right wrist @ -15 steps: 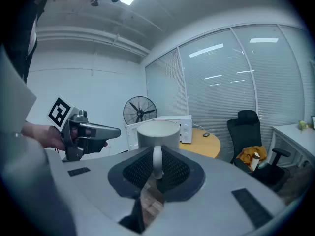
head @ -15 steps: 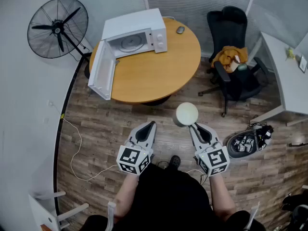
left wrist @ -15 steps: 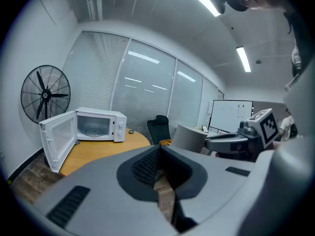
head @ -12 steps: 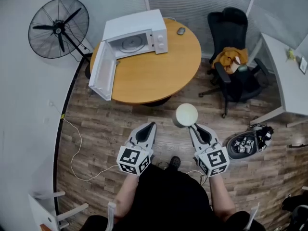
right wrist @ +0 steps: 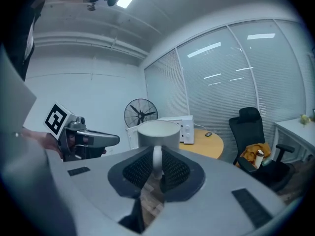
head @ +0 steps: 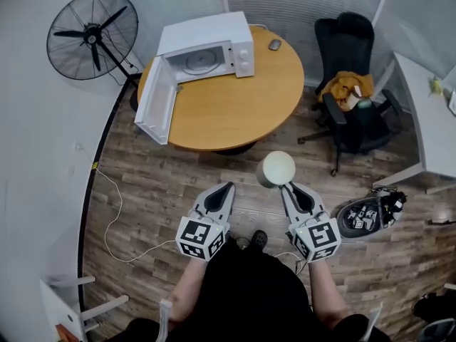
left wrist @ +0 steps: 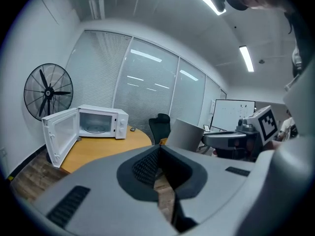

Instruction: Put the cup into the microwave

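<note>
Overhead, a person stands on a wood-plank floor [head: 157, 191] short of a round table [head: 235, 112], a gripper in each hand. The right gripper [head: 286, 187] pinches the handle of a pale cup [head: 276, 168] between its pads. It holds the cup upright in the air, mouth up, over the floor and well apart from the table. In the right gripper view the handle runs straight down between the two ribbed pads, which press on it from both sides. The left gripper [head: 227, 187], near the right one and level with it, holds nothing; its jaws are pressed together, pad against pad at the tips. On the far left of the table sits a white microwave [head: 210, 45]. Its door [head: 157, 100] is swung wide open past the table's edge, and the turntable [head: 194, 63] shows inside. A small dark mouse [head: 274, 44] lies on the table to the right of the microwave. A black fan [head: 92, 34] stands left of the table by the wall. A black chair [head: 349, 48] with an orange cloth [head: 345, 85] on its seat stands to the right, with a white desk [head: 427, 120] beyond it.
</note>
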Motion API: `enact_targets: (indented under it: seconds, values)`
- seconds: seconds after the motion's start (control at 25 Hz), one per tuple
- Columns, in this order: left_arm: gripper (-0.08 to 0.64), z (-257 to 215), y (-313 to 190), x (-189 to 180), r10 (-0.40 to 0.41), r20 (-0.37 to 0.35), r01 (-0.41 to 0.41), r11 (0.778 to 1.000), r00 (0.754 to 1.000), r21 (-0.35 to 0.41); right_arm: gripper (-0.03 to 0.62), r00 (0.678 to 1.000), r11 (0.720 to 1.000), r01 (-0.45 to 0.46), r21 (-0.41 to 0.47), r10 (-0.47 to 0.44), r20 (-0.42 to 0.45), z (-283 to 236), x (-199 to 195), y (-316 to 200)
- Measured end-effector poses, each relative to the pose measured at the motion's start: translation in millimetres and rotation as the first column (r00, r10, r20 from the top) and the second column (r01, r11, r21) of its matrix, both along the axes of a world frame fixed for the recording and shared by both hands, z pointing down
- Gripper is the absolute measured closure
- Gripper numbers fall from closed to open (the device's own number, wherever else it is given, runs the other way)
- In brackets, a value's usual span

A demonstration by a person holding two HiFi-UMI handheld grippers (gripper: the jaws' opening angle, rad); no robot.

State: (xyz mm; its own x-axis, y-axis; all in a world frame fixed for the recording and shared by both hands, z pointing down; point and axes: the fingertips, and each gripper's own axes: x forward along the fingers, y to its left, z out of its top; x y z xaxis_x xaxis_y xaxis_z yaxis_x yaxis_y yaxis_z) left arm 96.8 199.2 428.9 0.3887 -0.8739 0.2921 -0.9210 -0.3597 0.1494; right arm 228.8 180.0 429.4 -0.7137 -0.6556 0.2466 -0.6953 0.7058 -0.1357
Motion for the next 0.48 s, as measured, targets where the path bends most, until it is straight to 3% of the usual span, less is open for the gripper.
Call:
enact_targets:
  seconds: [0.48]
  values:
    - [0.561, 9.2, -45.1, -37.9, 0.007, -0.014, -0.008, 1.0, 1.0, -0.013, 0.535, 0.999, 0.999, -0.028, -0.041, 0.028, -0.023, 16.7, -36.0, -54.2]
